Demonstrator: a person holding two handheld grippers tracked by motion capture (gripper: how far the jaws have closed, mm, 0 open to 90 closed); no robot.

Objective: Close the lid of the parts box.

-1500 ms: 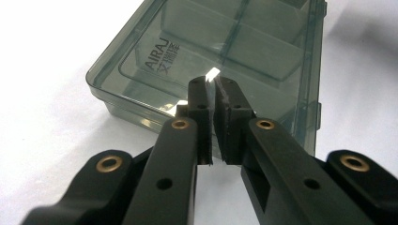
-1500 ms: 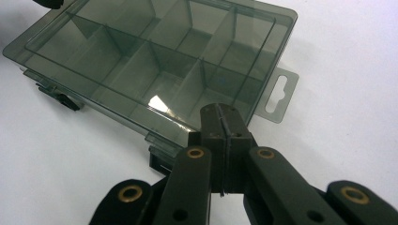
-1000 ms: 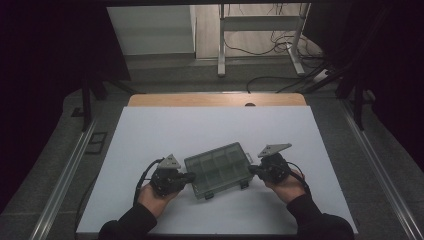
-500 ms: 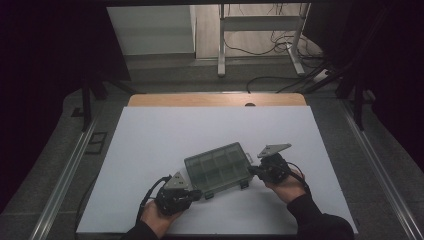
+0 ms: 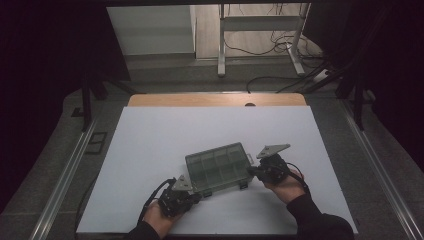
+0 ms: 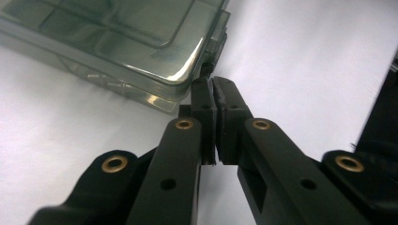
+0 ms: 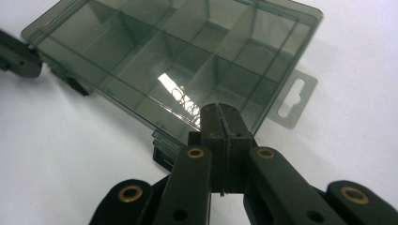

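A smoky see-through compartment box lies shut on the white table, its lid showing several empty compartments. My left gripper is at the box's near left corner. Its jaws have just closed the last bit and are shut, with nothing between them. Its tips sit just beside a dark latch on the box's side. My right gripper is at the box's right end, shut, with its tips over the lid's edge. A hang tab sticks out of the box beside them.
The white table reaches a wooden strip at the back, with bare surface around the box. Metal rails run along both sides. Beyond are a stand's legs and cables on the floor.
My left gripper has come down and toward the table's near edge, from the box's left end to its near left corner. The right gripper and the box have stayed put.
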